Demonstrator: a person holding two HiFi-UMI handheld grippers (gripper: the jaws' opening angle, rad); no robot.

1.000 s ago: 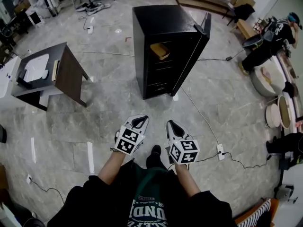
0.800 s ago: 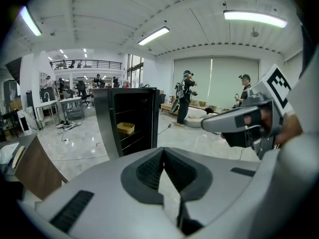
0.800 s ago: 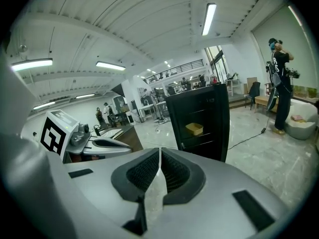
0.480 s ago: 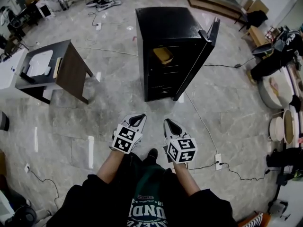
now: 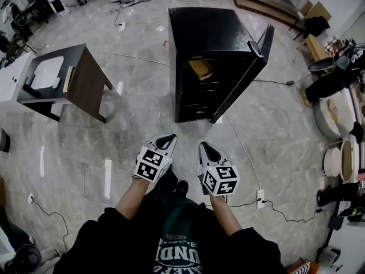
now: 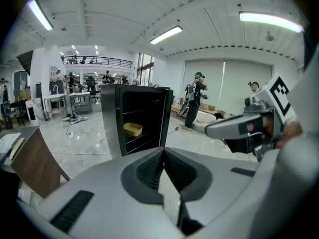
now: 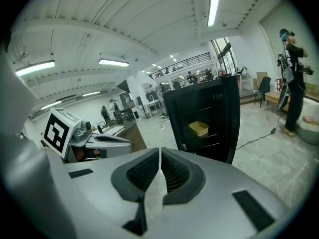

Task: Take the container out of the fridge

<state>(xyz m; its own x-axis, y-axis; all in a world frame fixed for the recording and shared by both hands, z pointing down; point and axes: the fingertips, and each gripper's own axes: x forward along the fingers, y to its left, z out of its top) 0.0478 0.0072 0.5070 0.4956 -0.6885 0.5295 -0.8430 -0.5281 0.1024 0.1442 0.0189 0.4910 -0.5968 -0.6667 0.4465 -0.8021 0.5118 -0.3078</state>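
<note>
A black fridge stands on the floor ahead with its door swung open to the right. A tan container sits on an upper shelf inside, also visible in the left gripper view and the right gripper view. My left gripper and right gripper are held side by side in front of my body, well short of the fridge. Both point toward it. Each has its jaws shut with nothing between them.
A dark table with a white tray on it stands at the left. Cables and a power strip lie on the floor to the right. A person and round baskets are at the far right.
I have moved toward the fridge: it sits nearer and larger in the head view. Both grippers came along with me, side by side and still shut.
</note>
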